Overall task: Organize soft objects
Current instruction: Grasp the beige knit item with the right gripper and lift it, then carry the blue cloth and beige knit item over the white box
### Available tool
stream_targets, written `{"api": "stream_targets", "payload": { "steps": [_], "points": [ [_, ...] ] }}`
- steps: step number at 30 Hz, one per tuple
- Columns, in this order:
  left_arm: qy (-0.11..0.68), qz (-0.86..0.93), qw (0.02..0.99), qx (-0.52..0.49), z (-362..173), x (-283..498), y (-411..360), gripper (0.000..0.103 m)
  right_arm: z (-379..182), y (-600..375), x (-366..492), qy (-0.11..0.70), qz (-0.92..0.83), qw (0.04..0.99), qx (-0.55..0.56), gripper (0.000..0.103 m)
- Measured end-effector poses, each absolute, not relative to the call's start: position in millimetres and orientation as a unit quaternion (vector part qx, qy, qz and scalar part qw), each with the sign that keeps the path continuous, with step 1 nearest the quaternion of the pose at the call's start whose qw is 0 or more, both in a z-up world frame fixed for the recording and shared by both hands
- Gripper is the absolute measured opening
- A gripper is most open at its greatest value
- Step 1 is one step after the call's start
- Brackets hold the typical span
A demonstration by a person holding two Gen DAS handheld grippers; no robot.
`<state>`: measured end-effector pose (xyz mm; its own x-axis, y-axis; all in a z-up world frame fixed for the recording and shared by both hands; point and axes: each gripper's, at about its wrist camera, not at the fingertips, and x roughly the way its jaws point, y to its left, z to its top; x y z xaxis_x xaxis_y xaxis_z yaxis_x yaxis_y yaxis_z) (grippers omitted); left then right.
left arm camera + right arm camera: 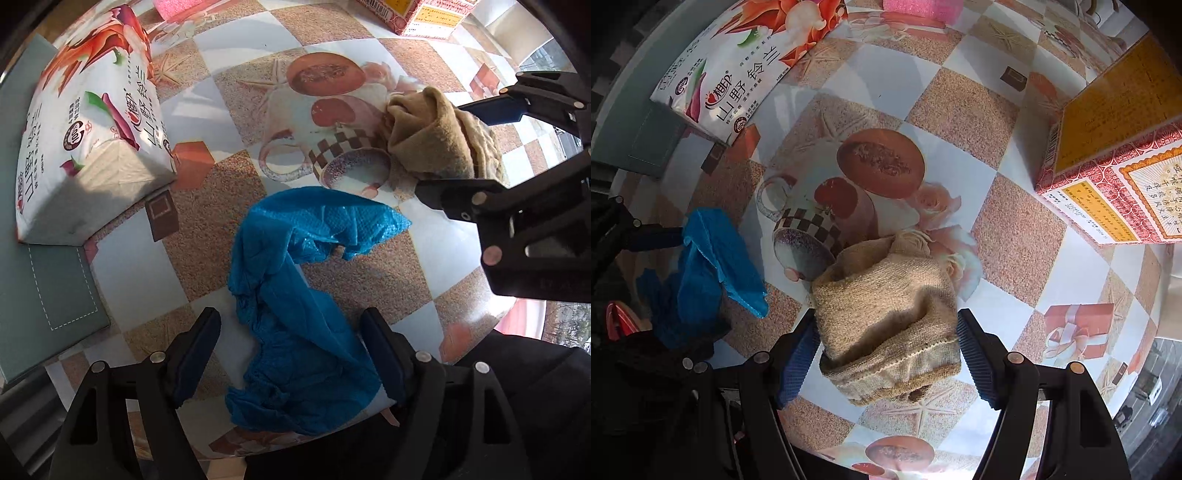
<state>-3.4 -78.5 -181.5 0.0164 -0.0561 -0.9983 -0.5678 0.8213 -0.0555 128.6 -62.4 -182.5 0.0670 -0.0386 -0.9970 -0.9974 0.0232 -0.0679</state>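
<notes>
The surface (960, 66) has a checked cloth with printed cups and shells. On it lie a blue crinkly cover (295, 295), a tan knit sock (886, 321), a tissue pack (92, 122), a red box (1108, 166) and a pink sponge (919, 9).

Under me is a worktop (1008, 206) with a shiny checked cover, white squares and sandy brown ones, with printed cups, roses and starfish. Bright sunlight falls across it and makes dark shadows.
</notes>
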Motion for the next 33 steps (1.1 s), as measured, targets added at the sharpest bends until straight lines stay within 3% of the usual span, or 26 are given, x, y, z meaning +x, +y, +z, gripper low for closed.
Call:
{"api": "stream_targets", "payload": {
  "steps": [7, 9, 16, 18, 21, 23, 26, 33],
  "points": [
    [0.672, 0.198, 0.675, -0.232, -181, -8, -74, 0.087, -190, -64, 118, 0.493, 0.478, 0.508, -0.520, 0.074],
    [0.673, 0.197, 0.675, -0.231, -182, -9, -74, 0.087, -191, -65, 117, 0.491, 0.481, 0.509, -0.519, 0.063],
    [0.680, 0.188, 0.671, -0.229, -176, 14, -71, 0.084, -183, -65, 117, 0.486, 0.488, 0.507, -0.518, 0.044],
    [0.681, 0.182, 0.673, -0.223, -174, 18, -71, 0.078, -182, -66, 115, 0.487, 0.491, 0.505, -0.517, 0.037],
    [0.679, 0.171, 0.682, -0.211, -167, 25, -75, 0.056, -177, -69, 111, 0.496, 0.493, 0.503, -0.507, 0.031],
    [0.678, 0.161, 0.686, -0.209, -163, 30, -75, 0.021, -175, -70, 112, 0.503, 0.494, 0.503, -0.500, 0.029],
    [0.676, 0.147, 0.686, -0.225, -159, 31, -72, 0.015, -167, -77, 122, 0.521, 0.495, 0.505, -0.478, 0.026],
    [0.676, 0.130, 0.694, -0.210, -147, 38, -74, 0.014, -153, -118, 166, 0.587, 0.459, 0.543, -0.387, 0.024]
  ]
}}
